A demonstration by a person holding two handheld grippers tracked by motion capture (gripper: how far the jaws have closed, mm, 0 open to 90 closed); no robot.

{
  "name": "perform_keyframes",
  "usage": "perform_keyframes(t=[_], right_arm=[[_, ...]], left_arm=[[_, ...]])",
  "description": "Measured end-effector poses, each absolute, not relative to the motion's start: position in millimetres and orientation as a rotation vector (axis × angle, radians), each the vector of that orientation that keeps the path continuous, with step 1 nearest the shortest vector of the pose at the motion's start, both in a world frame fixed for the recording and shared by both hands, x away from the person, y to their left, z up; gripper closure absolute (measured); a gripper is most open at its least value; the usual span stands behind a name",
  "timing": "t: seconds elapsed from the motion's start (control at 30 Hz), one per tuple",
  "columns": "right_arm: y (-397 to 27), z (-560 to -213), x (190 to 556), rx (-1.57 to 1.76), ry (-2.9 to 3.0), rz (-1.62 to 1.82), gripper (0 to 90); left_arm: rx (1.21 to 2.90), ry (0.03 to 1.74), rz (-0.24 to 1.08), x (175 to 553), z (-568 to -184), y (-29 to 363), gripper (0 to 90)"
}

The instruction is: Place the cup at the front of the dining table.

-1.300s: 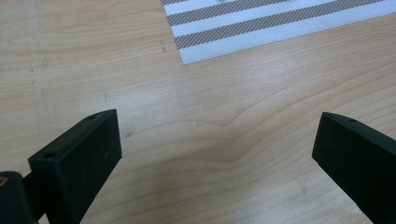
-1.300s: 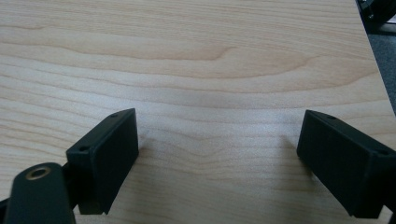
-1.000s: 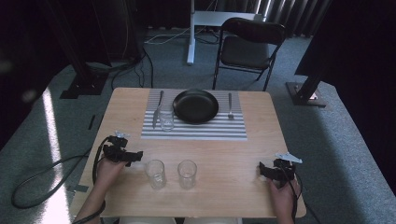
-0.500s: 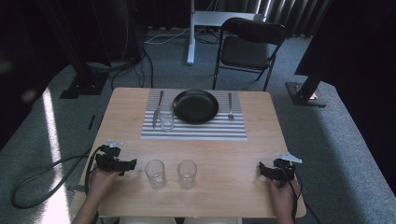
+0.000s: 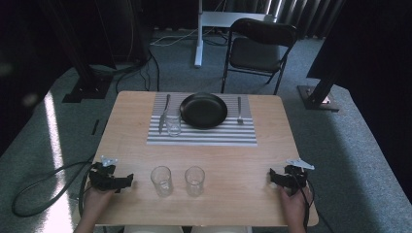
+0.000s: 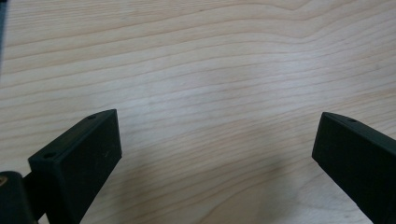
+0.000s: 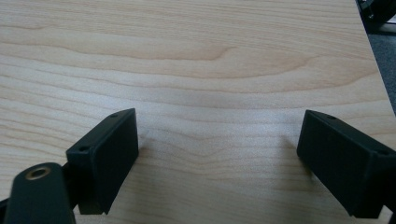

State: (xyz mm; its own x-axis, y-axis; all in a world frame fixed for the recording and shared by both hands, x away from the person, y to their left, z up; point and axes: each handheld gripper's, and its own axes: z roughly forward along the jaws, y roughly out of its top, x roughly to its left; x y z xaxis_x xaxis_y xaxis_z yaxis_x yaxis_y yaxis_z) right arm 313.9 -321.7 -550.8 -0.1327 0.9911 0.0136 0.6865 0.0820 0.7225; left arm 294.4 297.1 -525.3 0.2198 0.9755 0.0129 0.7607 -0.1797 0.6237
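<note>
Two empty clear glasses stand side by side near the table's front edge, one on the left and one on the right. My left gripper rests low at the front left, pointing toward the left glass and apart from it. Its jaws stand wide open over bare wood. At the front right my right gripper lies open too, with nothing between its jaws. A third glass stands on the striped placemat, left of the black plate.
A knife lies left of the plate and a fork right of it. The wooden table is bare between placemat and glasses. A folding chair stands behind the table. Cables trail on the floor at left.
My left gripper has drawn back toward the front left corner and settled lower, away from the left glass. The right gripper has stayed put.
</note>
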Motion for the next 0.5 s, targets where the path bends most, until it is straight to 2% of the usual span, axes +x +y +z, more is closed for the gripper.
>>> perform_keyframes(t=[0.37,0.5], right_arm=[[-322,-551,314,1.651,1.877,0.813,12.1],[-322,-551,314,1.651,1.877,0.813,12.1]], left_arm=[[1.888,1.630,0.695,280,-526,311,1.9],[1.897,1.657,0.720,282,-531,315,1.9]])
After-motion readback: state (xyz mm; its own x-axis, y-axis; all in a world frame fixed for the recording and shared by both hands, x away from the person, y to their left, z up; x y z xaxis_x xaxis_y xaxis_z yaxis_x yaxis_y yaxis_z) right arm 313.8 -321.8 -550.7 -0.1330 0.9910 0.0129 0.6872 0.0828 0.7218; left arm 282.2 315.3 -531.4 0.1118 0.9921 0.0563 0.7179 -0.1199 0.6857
